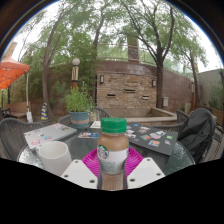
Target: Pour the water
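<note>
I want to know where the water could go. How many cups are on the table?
1: a white cup stands on the round table, beside the green-capped bottle between the claw fingers. Others may be hidden behind the bottle.

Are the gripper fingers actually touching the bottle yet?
Cannot tell. In the gripper view the bottle stands between the fingers, hiding the pink pads' inner edges, so neither contact nor a gap shows plainly.

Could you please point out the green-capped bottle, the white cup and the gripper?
Green-capped clear plastic bottle [113, 150]: gripper view, its label.
White round cup [54, 157]: gripper view, its wall.
Gripper [113, 172]: gripper view, between fingertips, over the bottle.
</note>
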Action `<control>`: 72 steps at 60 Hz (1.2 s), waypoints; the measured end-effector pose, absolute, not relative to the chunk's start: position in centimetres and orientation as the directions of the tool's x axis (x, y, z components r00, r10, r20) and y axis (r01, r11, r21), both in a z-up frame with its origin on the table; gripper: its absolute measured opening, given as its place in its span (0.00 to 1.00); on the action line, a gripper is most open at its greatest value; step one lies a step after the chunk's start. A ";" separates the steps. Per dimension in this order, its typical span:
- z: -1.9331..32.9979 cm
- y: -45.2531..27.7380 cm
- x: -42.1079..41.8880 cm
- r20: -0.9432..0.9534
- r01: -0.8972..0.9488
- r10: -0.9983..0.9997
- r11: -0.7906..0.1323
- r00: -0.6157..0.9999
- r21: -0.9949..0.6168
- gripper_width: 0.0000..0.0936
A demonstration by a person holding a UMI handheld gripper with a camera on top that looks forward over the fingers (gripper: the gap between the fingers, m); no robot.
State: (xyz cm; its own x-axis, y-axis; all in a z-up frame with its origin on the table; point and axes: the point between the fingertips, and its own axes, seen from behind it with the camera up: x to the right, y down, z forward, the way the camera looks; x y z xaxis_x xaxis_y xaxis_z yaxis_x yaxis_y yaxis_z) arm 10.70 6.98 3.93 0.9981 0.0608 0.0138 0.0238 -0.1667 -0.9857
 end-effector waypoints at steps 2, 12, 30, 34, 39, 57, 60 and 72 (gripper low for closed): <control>2.3 6.6 10.1 -0.004 0.010 0.074 -0.183 0.997 -0.983 0.31; 2.8 6.7 10.8 -0.041 -0.035 0.054 -0.115 0.998 -0.993 0.31; 2.1 6.1 11.0 -0.060 -0.054 0.031 -0.183 0.998 -0.982 0.59; 1.3 5.6 10.9 -0.116 -0.106 0.022 -0.264 0.993 -0.959 0.84; 1.1 3.8 13.0 -0.137 -0.135 -0.014 -0.269 0.991 -0.954 0.88; 7.2 -3.3 9.4 -0.112 -0.132 -0.078 -0.352 0.991 -0.927 0.89; 8.9 -5.0 8.3 -0.104 -0.131 -0.093 -0.368 0.990 -0.921 0.89; 17.7 -13.1 2.6 -0.067 -0.119 -0.144 -0.389 0.987 -0.913 0.89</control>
State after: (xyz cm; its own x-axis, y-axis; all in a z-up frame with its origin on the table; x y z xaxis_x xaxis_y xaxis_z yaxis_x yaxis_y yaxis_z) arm 2.64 -13.11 17.67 0.9873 -0.1441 -0.0675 -0.1192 -0.3891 -0.9134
